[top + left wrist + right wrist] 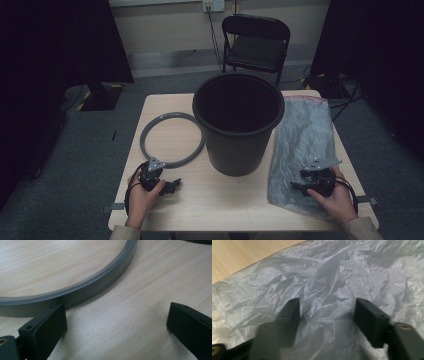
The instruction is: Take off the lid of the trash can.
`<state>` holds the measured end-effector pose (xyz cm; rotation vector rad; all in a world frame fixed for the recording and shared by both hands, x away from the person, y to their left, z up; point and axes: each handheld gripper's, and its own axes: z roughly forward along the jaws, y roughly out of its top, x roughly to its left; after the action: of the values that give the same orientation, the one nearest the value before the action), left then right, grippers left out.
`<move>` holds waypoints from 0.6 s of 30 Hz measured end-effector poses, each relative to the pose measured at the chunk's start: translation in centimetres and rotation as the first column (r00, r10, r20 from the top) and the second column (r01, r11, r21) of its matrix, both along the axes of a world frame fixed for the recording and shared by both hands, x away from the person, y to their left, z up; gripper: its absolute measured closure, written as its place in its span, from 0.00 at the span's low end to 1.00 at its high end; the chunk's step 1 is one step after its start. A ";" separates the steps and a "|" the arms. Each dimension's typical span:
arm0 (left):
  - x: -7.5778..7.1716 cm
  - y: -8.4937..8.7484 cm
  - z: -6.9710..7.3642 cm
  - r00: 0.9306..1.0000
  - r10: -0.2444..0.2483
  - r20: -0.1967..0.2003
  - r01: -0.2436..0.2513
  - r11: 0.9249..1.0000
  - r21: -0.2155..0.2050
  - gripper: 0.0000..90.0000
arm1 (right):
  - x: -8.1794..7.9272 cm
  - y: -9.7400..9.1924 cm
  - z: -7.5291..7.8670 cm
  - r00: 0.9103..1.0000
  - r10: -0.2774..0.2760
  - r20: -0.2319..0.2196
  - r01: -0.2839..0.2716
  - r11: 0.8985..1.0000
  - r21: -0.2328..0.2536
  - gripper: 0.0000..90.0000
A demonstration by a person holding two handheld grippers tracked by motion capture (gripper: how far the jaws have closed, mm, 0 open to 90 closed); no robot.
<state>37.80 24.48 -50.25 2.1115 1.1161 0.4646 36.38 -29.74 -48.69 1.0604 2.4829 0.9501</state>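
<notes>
Lying under the right gripper (327,315), seemingly unpinched: grey bag (332,272).

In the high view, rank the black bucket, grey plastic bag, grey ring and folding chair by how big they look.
1. Grey plastic bag and black bucket: too alike to rank.
2. Folding chair, though it stands farther back, so it looks smaller than it is.
3. Grey ring.

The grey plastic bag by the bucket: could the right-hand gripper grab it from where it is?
Probably yes. The right gripper sits over the grey plastic bag, its jaws apart with crumpled film between them and nothing in the way; the bucket stands off to the side.
</notes>
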 end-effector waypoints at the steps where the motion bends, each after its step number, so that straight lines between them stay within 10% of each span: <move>1: 0.0 0.0 0.0 1.000 0.000 0.000 0.000 1.000 -0.001 0.02 | 0.1 0.0 0.1 1.000 -0.006 -0.001 0.006 1.000 -0.001 0.54; 9: 0.0 0.0 0.0 1.000 0.000 0.000 0.000 1.000 0.000 0.02 | 1.2 -0.1 0.6 0.999 -0.028 -0.045 0.028 1.000 0.002 0.96; 18: 0.0 0.0 0.0 1.000 -0.003 -0.002 0.003 1.000 0.007 0.02 | 1.8 -0.3 0.7 0.993 -0.036 -0.110 0.040 0.998 0.042 1.00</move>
<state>37.82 24.49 -50.22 2.1198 1.1138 0.4659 38.15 -30.09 -47.97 1.1997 2.5291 0.9647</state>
